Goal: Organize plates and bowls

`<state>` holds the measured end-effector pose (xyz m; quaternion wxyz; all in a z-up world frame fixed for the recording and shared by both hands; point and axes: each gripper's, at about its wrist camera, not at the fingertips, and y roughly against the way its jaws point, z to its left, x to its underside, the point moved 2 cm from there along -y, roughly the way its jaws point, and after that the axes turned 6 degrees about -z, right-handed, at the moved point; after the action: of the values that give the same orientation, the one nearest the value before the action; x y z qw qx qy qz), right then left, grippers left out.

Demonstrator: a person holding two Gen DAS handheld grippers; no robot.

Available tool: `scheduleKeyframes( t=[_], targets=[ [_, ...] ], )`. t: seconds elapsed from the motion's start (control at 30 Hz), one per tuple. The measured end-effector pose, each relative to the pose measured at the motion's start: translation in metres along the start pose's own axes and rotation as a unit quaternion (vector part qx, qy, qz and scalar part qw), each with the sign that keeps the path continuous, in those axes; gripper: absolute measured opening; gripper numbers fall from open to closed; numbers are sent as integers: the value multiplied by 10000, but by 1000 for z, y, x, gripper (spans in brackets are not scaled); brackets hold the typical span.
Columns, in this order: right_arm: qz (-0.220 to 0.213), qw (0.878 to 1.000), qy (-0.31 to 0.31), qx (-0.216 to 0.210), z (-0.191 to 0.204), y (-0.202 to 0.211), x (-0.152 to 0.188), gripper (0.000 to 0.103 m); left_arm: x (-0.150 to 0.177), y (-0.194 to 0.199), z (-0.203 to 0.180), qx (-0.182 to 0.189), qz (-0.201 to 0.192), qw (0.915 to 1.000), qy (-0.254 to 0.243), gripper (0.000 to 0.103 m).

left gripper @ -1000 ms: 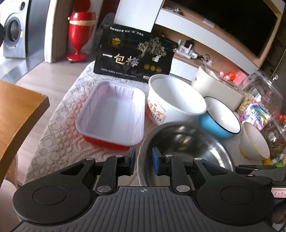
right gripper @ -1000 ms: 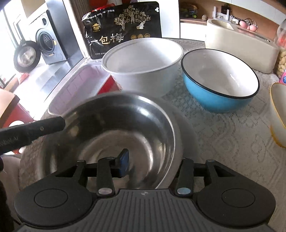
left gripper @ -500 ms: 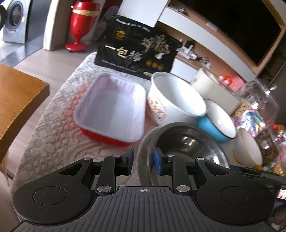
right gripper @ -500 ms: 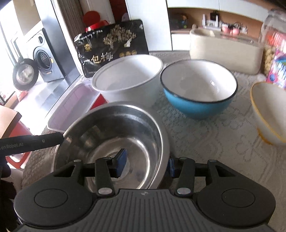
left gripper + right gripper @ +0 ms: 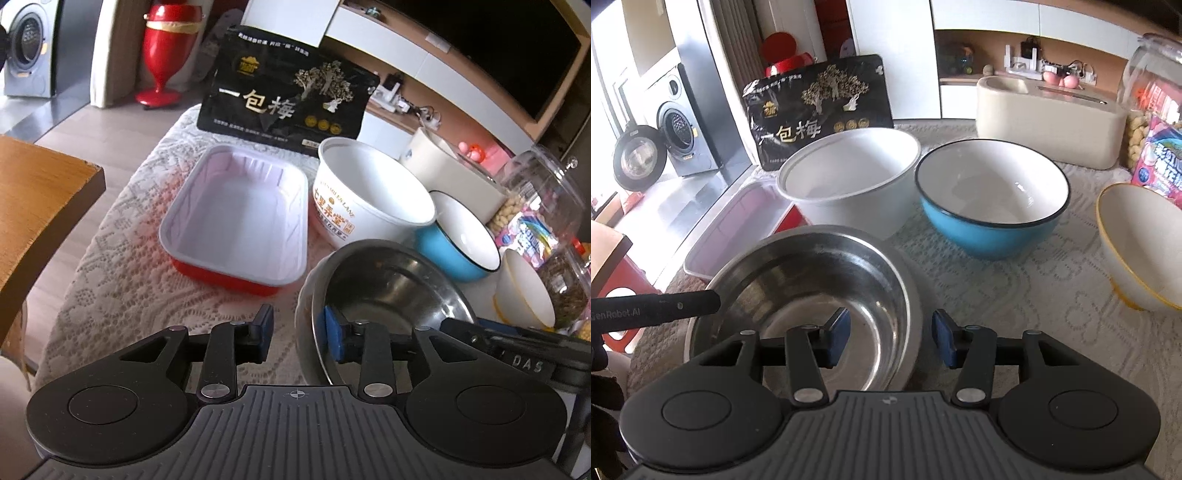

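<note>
Steel bowl (image 5: 812, 295) on the table (image 5: 1015, 295) — both tools spread.

Left tool (image 5: 297, 330) and right tool (image 5: 890, 338) straddle opposite rims, gripping nothing.

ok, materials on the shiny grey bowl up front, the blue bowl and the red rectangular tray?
Shiny grey bowl: stainless steel, by its mirror-like reflections. Blue bowl: glossy, dark rim, white inside; enamel or glazed ceramic, can't tell. Red rectangular tray: thin moulded plastic, probably, with ribbed white lining.
</note>
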<state>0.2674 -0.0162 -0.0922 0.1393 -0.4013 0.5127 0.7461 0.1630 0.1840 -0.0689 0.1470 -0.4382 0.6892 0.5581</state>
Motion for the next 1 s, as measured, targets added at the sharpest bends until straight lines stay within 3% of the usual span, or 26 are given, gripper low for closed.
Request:
scheduleKeyframes(
  t=[0.13, 0.2, 0.3, 0.43, 0.77, 1.0],
  targets=[
    [235, 9995, -190, -29, -9, -9, 2, 55, 3, -5, 2, 228, 194, 9994, 189, 31],
    [449, 9980, -381, -211, -14, -16, 7, 55, 4, -7, 6, 494, 337, 9970, 496, 38],
    [743, 9941, -659, -433, -19, -24, 15, 55, 3, -8, 14, 656, 371, 9934, 870, 39],
    [804, 9922, -809, -506, -22, -28, 17, 55, 3, -12, 18, 757, 405, 9897, 1142, 40],
    [806, 9922, -761, -563, -18, -32, 14, 58, 7, -25, 4, 532, 524, 9942, 775, 40],
    [789, 9951, -426, -418, -15, -26, 17, 47, 6, -28, -5, 376, 577, 9958, 596, 45]
  ],
)
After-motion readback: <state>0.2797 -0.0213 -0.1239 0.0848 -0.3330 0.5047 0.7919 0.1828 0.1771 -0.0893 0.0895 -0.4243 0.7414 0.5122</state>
